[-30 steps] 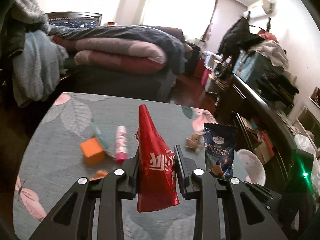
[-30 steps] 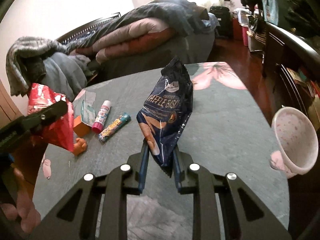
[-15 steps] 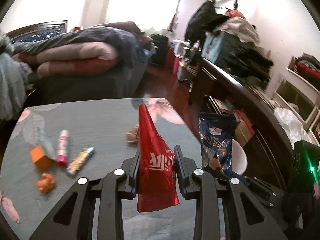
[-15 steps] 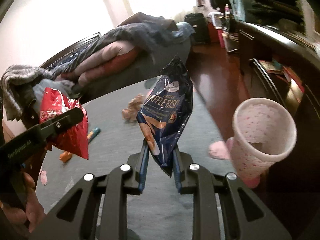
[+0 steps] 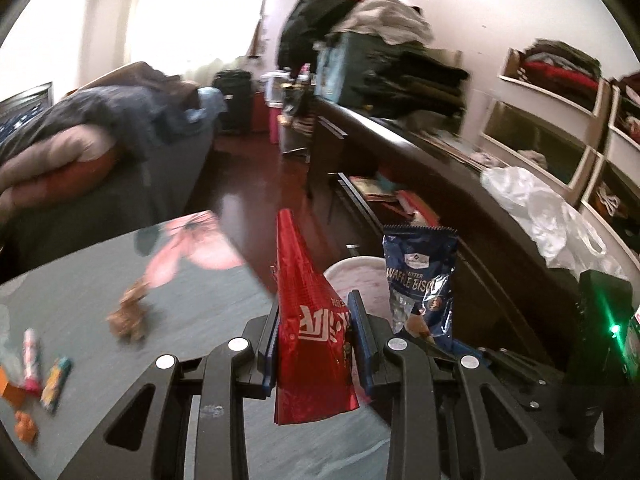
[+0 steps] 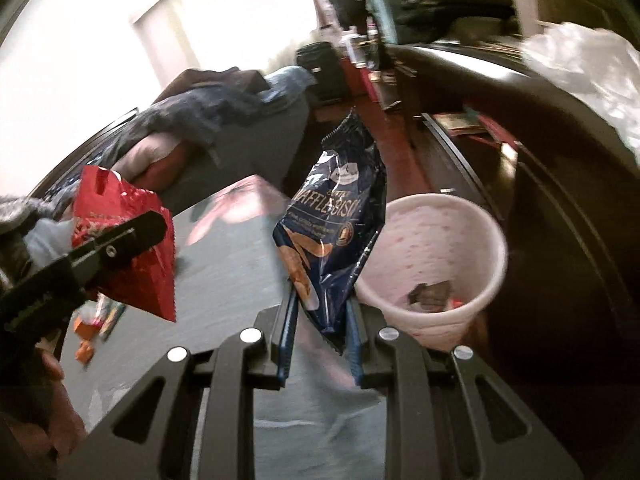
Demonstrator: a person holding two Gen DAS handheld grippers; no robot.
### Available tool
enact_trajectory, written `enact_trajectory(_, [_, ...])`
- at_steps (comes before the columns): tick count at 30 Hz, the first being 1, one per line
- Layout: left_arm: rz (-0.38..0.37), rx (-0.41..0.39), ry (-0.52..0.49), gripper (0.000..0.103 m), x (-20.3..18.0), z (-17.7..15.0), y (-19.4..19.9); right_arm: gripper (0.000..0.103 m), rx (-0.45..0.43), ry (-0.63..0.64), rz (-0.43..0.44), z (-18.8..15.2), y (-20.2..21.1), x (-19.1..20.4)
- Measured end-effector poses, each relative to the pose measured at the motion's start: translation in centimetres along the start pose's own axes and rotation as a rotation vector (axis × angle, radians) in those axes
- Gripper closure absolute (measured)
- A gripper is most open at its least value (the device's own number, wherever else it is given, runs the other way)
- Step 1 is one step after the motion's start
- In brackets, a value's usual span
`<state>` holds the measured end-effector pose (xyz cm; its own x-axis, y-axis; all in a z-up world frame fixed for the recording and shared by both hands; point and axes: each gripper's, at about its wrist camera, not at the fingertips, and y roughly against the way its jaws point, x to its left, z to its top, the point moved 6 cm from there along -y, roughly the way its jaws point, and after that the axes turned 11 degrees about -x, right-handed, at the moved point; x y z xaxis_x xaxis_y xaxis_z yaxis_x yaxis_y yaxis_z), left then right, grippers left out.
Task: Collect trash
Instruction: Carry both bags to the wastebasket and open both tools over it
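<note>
My left gripper [image 5: 314, 320] is shut on a red foil snack wrapper [image 5: 308, 320], held upright above the table's right edge; it also shows in the right wrist view [image 6: 124, 240]. My right gripper [image 6: 322, 312] is shut on a dark blue waffle biscuit bag [image 6: 332, 228], seen too in the left wrist view [image 5: 420, 280]. A pink speckled waste bin [image 6: 436, 256] stands just right of the table, beside the blue bag, with some scraps inside. Its rim shows between the two wrappers in the left wrist view [image 5: 352, 276].
The grey floral table [image 5: 100, 320] holds a crumpled brown wrapper [image 5: 128, 314], a pink tube [image 5: 30, 354], a small candy bar [image 5: 56, 376] and orange bits at the left. A dark sideboard [image 5: 460, 200] runs along the right. A bed [image 5: 80, 152] lies beyond.
Both grippers have swung right with their wrappers. The pink bin has come closer and now sits right beside the blue bag. The table items have slid to the left.
</note>
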<state>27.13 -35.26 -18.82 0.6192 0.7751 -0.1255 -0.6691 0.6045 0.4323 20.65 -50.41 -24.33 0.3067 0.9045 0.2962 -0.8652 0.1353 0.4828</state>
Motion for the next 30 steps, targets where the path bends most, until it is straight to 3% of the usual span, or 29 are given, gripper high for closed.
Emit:
enact_trajectory(12, [-0.105, 0.062, -0.064, 0.072, -5.2, 0.4, -7.7, 0.080, 0.013, -0.067, -0.094, 0.1, -2.3, -6.8])
enact_trajectory(30, [-0.130, 0.235, -0.141, 0.072, -7.6, -2.5, -18.5, 0.079, 0.097, -0.067, -0.162, -1.5, -10.1, -11.1])
